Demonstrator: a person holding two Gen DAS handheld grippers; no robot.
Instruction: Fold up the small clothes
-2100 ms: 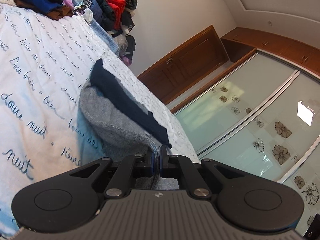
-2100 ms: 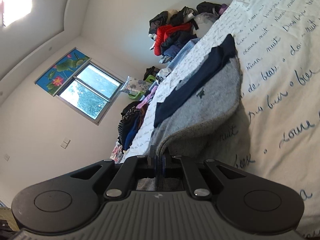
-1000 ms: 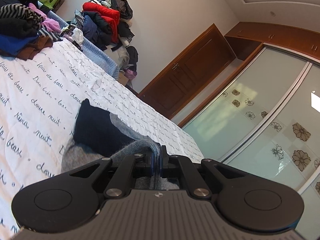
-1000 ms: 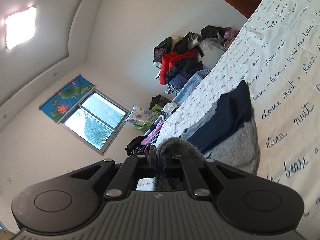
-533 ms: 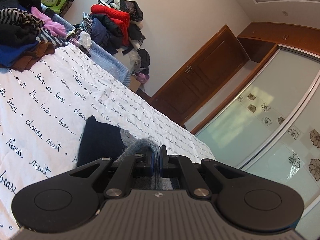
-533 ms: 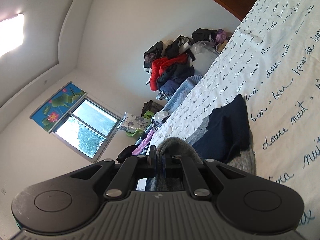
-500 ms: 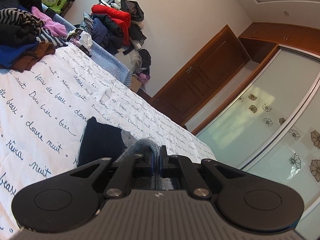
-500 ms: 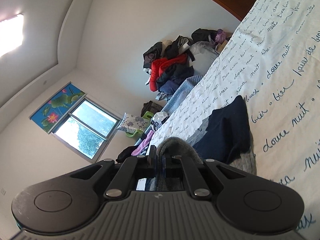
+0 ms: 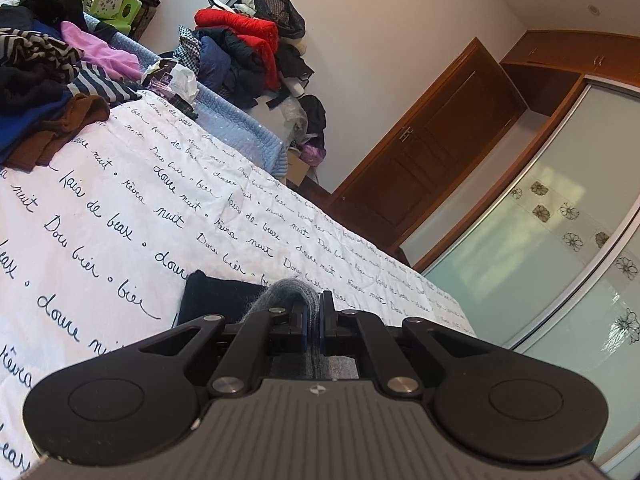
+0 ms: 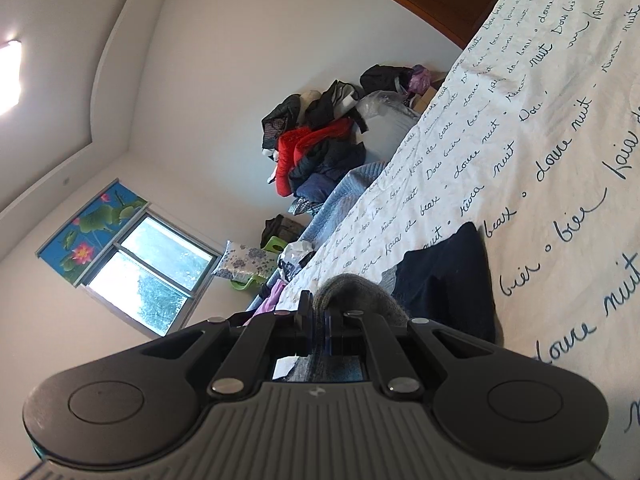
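— Both tongs are clenched on knit: the left gripper [image 9: 316, 312] pinches a bluish-grey fold, and the right gripper [image 10: 316, 314] pinches another grey fold of what looks like the same grey sweater [image 10: 360, 292].

— Where's the rest of it?

— Lying on the bedspread [image 9: 120, 216] right in front of the jaws, with a dark navy panel [image 10: 444, 276] showing just past the grey. In the left wrist view that navy part [image 9: 212, 296] sits to the left of the pinched fold.

— Why hold it at two points?

— My guess is that two pinched edges let the person carry one side of the garment over the other evenly, so the fold lands square rather than bunching. The tongs hide most of the sweater, so I can't tell how far the fold has got.

— Anything readable?

— The bedspread is printed in dark script. "douce nuit", "de beaux", "rêves" and "bien" seem to repeat, though the lettering is loose.

— And further out?

— A heap of mixed clothes [image 9: 44, 80] lies at the far left of the bed, and another clothes pile [image 9: 248, 48] with a red jacket stands against the wall. A wooden door [image 9: 432, 152] and frosted wardrobe panels [image 9: 560, 256] with flower motifs are on the right. The right wrist view shows a window [image 10: 148, 276] under a lotus blind.
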